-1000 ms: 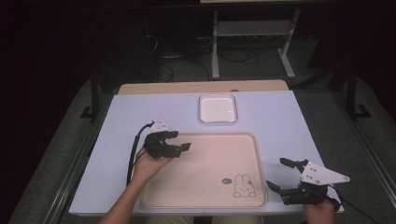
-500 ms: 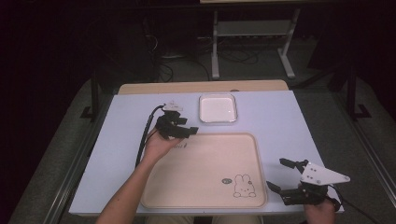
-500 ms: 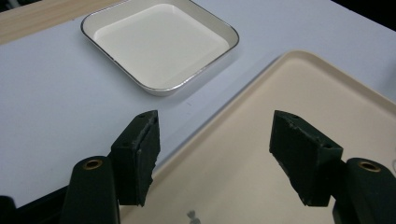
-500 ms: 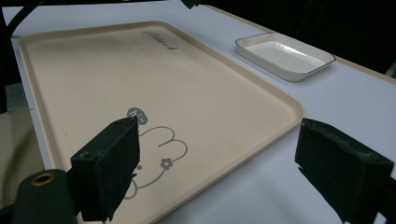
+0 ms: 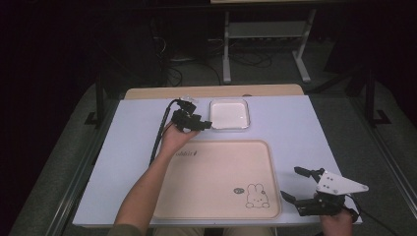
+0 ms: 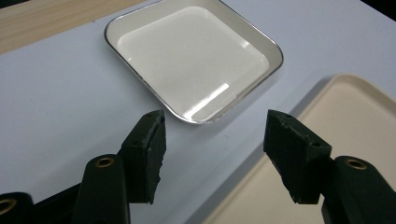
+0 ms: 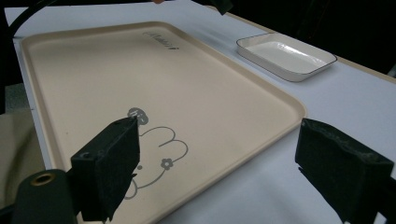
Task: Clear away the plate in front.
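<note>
With L gripper (image 6: 212,154) jaws just closing, nothing gripped, the shallow white square dish's (image 6: 194,60) slick corner could be missed & skid.

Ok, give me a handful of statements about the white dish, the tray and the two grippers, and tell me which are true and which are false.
1. The white dish is empty. True.
2. The left gripper is clamped on the dish's rim. False: its jaws have just been closing but stand apart, short of the near corner, with nothing between them.
3. The dish sits on the beige tray. False: it rests on the white table cover, just beyond the tray's far edge.
4. The tray has a rabbit drawing near one corner. True.
5. The right gripper holds the tray's edge. False: its jaws are open beside the tray's corner, gripping nothing.
</note>
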A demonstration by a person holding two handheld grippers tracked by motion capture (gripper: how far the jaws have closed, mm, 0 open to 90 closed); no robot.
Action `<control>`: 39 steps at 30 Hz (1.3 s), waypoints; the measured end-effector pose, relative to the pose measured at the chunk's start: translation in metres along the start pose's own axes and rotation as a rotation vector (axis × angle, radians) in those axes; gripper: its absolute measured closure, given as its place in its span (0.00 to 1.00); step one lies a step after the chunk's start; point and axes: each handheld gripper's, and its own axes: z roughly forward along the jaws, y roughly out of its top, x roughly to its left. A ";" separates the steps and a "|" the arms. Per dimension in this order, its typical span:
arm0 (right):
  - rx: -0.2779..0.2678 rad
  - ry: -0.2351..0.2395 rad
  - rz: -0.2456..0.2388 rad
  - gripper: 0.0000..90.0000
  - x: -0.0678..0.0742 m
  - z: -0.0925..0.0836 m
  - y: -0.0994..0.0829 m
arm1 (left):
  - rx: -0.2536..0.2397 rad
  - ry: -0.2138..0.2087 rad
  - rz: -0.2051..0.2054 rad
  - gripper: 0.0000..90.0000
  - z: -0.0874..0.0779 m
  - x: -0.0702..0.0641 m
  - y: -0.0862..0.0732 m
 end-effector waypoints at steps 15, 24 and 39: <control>-0.008 0.010 -0.005 0.15 0.000 -0.001 0.000 | 0.092 0.095 -0.064 0.50 0.043 0.015 0.035; -0.015 0.014 -0.005 0.15 -0.001 -0.003 0.000 | 0.120 0.132 -0.159 0.61 0.057 0.029 0.028; -0.027 0.007 0.007 0.14 -0.003 -0.005 -0.001 | 0.138 0.123 -0.245 0.83 0.077 0.032 0.020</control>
